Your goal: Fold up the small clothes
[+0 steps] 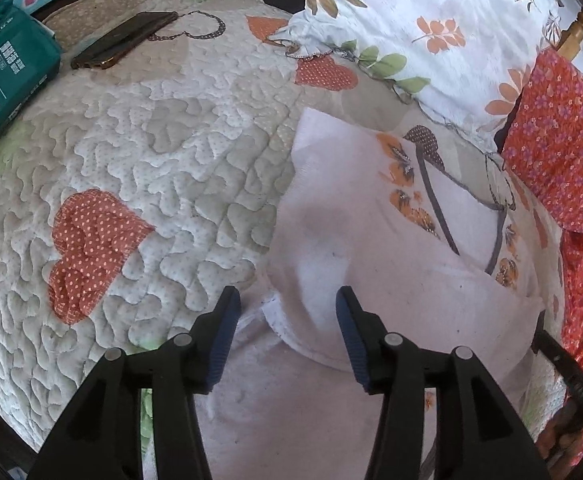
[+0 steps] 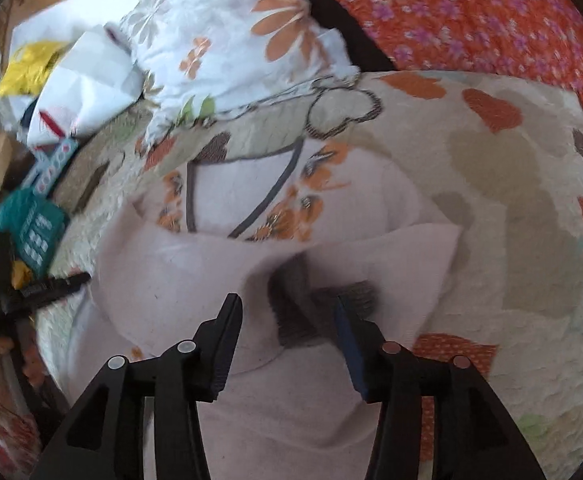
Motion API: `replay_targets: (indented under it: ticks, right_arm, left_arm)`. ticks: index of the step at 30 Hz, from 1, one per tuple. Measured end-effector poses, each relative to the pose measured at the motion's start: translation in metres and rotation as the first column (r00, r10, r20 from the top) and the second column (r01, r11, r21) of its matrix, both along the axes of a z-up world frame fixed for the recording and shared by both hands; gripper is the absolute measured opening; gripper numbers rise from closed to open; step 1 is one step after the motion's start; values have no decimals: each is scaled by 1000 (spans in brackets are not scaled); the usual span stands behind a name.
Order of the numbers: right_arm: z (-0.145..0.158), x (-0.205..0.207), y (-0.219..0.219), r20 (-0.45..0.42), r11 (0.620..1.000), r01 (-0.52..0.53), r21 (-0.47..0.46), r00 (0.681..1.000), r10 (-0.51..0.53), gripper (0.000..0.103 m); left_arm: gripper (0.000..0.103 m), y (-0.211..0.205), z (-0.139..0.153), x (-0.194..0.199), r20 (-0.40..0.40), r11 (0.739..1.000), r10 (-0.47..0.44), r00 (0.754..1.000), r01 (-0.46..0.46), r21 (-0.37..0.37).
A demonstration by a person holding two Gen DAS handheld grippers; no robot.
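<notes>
Both the left gripper (image 1: 289, 300) and the right gripper (image 2: 287, 308) hover with fingers apart over the partly folded pale pink garment (image 1: 391, 248) on the quilt (image 1: 139, 160).

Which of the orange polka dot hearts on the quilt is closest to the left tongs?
The large orange heart just left of the left tongs; the heart by the floral pillow lies much farther up.

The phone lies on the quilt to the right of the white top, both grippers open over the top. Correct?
Not quite. The left wrist view shows the phone on the quilt to the left of the white top, not the right. The left gripper and right gripper are indeed open over it.
</notes>
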State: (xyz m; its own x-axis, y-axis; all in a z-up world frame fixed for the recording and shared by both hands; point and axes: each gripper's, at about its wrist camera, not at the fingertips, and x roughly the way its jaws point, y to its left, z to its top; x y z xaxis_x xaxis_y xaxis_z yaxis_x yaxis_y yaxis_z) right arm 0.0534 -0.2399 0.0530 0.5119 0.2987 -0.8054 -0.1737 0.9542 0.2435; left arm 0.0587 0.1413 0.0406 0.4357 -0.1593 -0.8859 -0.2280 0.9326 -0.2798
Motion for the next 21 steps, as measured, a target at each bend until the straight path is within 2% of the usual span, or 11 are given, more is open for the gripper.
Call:
replay_targets:
  ticks: [2,3,4,7,9,11,14,17,19,20,21]
  right_arm:
    - [-7,0,8,3,997,-22,-78,1000,22,53]
    - [-10,3,9,-30,995,-42,-96,999,39,18]
    - [-10,7,5,-76,997,-50,-51,996,46,4]
    - [9,6,-14,-126,990,-28,136,991,45,4]
    - [33,1,-29,-128,961,-9,278,991,46,4]
    - [52,-2,-41,-105,940,3,341,994,34,4]
    - [61,4,-60,-93,956,75,283,994,-51,4]
    - [37,22,-75,-126,977,187,99,977,-174,6]
    - [24,26,-83,-122,969,246,-11,962,-246,8]
    - [20,24,-87,-124,967,255,14,960,-251,8]
    - [18,22,-92,-125,965,257,53,960,-249,18]
  left_arm:
    - [50,0,-1,1,-7,1000,-4,1000,4,-1]
    - [50,0,-2,3,-11,1000,-5,1000,6,7]
    - [50,0,-3,4,-17,1000,-2,1000,2,15]
    - [50,4,-9,7,-48,1000,19,999,-18,15]
    - [50,6,-14,9,-64,1000,31,997,-31,4]
    - [50,6,-16,11,-72,999,32,997,-32,4]
    - [50,3,-19,13,-77,999,28,997,-27,20]
    - [50,1,-19,13,-76,999,22,997,-20,27]
    - [50,3,-16,13,-71,1000,18,997,-18,10]
    - [50,6,-14,13,-62,1000,17,998,-17,-8]
    - [51,8,-12,13,-53,1000,16,998,-17,-20]
